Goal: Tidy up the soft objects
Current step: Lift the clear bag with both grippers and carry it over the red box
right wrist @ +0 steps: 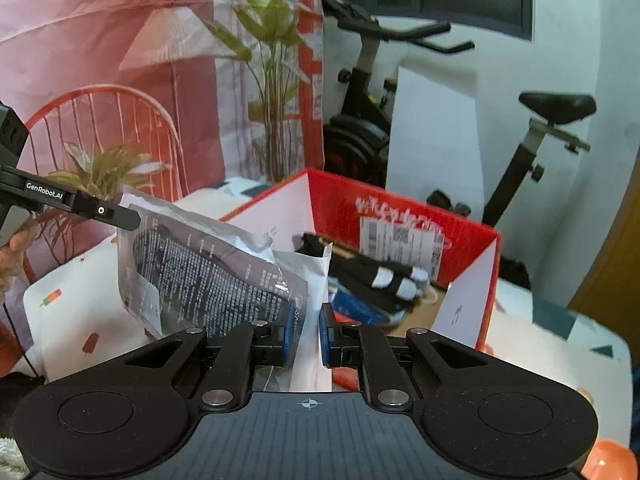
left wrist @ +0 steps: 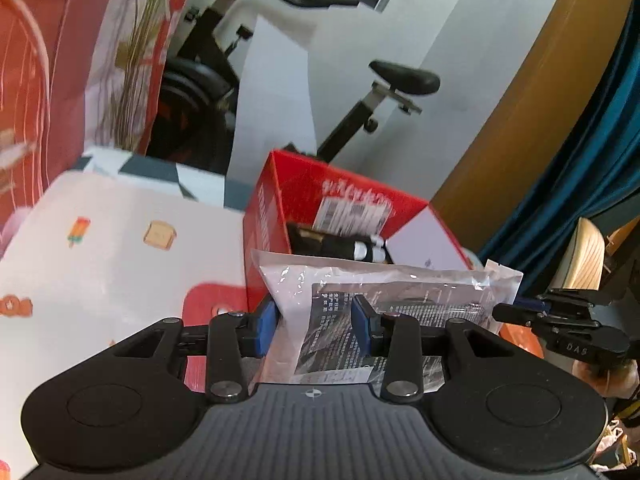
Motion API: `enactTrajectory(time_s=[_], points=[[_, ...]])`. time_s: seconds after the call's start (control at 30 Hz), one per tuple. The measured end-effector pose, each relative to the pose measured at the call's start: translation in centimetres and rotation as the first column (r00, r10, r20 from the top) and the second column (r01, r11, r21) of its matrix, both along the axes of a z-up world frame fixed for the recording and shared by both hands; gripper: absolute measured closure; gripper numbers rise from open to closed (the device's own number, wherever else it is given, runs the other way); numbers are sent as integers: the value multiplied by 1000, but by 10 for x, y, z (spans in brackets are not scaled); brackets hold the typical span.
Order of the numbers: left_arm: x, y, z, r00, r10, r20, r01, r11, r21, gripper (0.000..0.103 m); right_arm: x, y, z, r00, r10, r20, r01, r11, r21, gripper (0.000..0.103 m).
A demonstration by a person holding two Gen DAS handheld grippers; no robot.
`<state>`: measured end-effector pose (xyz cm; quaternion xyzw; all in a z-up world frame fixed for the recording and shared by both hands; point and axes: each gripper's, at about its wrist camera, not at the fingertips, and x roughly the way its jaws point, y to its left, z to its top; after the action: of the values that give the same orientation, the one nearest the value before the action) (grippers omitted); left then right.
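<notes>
A clear plastic packet (left wrist: 372, 300) with a dark printed insert hangs between both grippers, just in front of an open red cardboard box (left wrist: 280, 200). My left gripper (left wrist: 314, 322) has its blue pads (left wrist: 266, 322) apart, with the packet's left part between them. My right gripper (right wrist: 308, 332) is shut on the packet's white edge (right wrist: 316, 304); the packet (right wrist: 208, 264) spreads to the left there. The box (right wrist: 400, 208) holds black gloves with white fingertips (right wrist: 384, 276) and a blue item (right wrist: 356, 308). The right gripper shows in the left wrist view (left wrist: 520, 312).
The box stands on a white table cover (left wrist: 120, 260) printed with snacks. An exercise bike (right wrist: 552, 128) stands behind by the white wall. A red wire chair (right wrist: 100, 120), plants (right wrist: 272, 60), a wooden door (left wrist: 540, 100) and blue curtain (left wrist: 600, 160) surround the table.
</notes>
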<state>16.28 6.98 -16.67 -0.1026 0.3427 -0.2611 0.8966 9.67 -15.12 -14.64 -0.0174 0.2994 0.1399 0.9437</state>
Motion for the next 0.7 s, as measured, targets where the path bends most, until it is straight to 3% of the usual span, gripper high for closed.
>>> enactTrajectory(time_s=[0.3, 0.7], points=[[-3, -6, 32, 993, 15, 114, -10, 999, -41, 62, 5, -7, 37, 993, -24, 118, 26, 1000, -11, 91], [17, -39, 60, 967, 24, 253, -23, 1000, -8, 62, 34, -25, 69, 966, -67, 248, 90, 993, -81, 91]])
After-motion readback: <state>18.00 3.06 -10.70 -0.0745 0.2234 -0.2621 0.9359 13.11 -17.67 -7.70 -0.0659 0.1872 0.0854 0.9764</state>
